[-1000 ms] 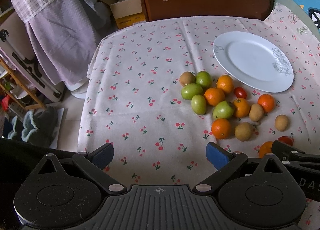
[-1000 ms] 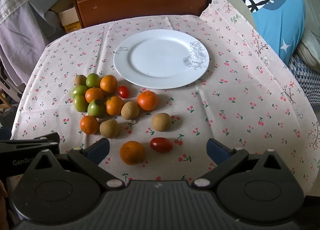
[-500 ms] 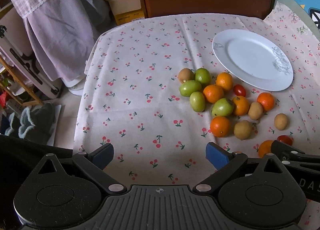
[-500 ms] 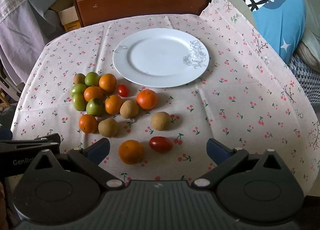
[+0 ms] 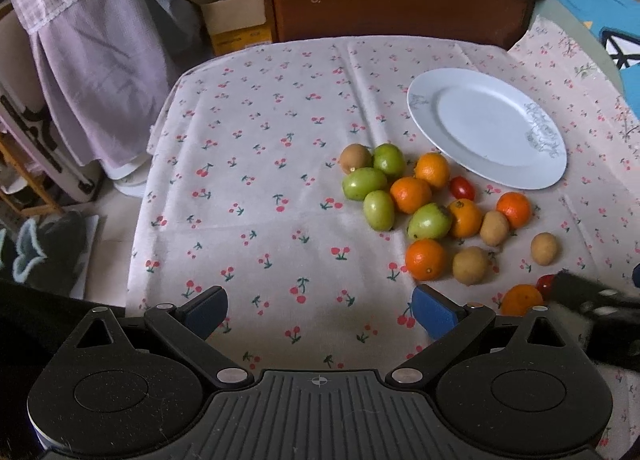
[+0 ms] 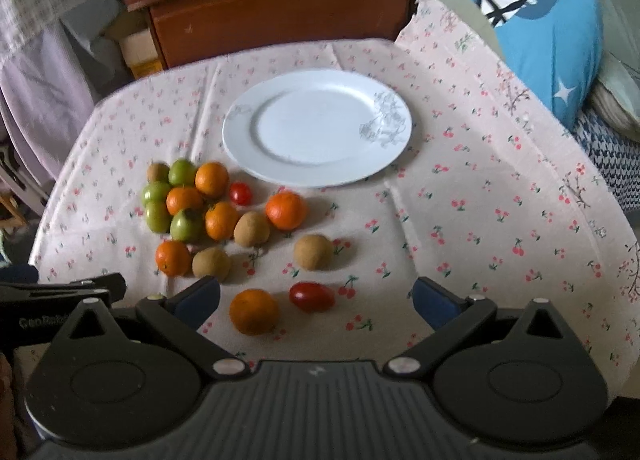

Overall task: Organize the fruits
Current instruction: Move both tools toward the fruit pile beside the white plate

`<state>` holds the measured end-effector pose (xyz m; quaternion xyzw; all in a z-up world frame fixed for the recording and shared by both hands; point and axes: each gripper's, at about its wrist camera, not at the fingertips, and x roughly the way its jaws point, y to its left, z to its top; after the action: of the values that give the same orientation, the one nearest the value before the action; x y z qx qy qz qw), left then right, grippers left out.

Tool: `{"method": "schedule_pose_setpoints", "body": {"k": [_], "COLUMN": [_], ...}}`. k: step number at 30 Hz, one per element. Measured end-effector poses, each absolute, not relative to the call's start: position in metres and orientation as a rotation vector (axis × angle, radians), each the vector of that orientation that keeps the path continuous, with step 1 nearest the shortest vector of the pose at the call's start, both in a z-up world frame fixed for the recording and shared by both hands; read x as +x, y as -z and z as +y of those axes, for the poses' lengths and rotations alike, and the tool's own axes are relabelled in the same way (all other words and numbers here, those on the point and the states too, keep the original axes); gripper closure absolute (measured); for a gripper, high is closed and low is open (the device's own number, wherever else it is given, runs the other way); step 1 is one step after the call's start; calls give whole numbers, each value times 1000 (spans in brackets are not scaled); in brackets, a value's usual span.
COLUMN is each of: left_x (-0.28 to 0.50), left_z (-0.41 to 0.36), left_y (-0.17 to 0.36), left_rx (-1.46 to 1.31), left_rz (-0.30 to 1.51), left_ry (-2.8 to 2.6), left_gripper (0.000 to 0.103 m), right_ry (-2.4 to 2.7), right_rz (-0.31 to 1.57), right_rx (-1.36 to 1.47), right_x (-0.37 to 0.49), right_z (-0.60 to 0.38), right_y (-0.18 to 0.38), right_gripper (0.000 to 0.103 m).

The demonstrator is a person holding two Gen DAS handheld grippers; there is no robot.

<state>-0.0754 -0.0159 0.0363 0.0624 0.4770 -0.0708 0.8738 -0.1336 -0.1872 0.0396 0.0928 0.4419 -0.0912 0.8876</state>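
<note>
Several oranges, green fruits, brown fruits and small red tomatoes lie loose on the cherry-print cloth. An empty white plate (image 6: 316, 126) sits behind them; it also shows in the left wrist view (image 5: 488, 126). My right gripper (image 6: 316, 300) is open and empty, low over the cloth, with an orange (image 6: 254, 311) and a long red tomato (image 6: 312, 297) between its fingers. My left gripper (image 5: 320, 310) is open and empty over bare cloth, left of the fruit cluster (image 5: 408, 196). The nearest orange (image 5: 425, 259) lies just beyond its right finger.
A brown wooden cabinet (image 6: 280, 4) stands behind the table. A blue cushion (image 6: 540, 20) lies at the right. Hanging cloth (image 5: 92, 72) and a cardboard box (image 5: 236, 26) are off the table's left edge.
Both views have shifted slightly; the fruits sit a little nearer to the right gripper. Both grippers stay open and no fruit has moved.
</note>
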Motion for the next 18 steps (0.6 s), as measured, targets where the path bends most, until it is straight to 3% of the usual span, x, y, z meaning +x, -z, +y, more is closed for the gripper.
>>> {"method": "schedule_pose_setpoints", "body": {"k": [4, 14, 18], "left_x": [-72, -76, -74], "left_z": [-6, -12, -13], "left_y": [-31, -23, -18], "left_rx": [102, 134, 118], "left_rz": [1002, 922, 924], "left_ry": [160, 231, 246], "left_gripper": [3, 5, 5], "right_ry": [185, 137, 71], "right_rz": [881, 875, 863], "right_rx": [244, 318, 319], "right_x": [-146, -170, -173], "right_z": [-206, -218, -206], "right_y": [-44, -28, -22], "right_gripper": [2, 28, 42]}}
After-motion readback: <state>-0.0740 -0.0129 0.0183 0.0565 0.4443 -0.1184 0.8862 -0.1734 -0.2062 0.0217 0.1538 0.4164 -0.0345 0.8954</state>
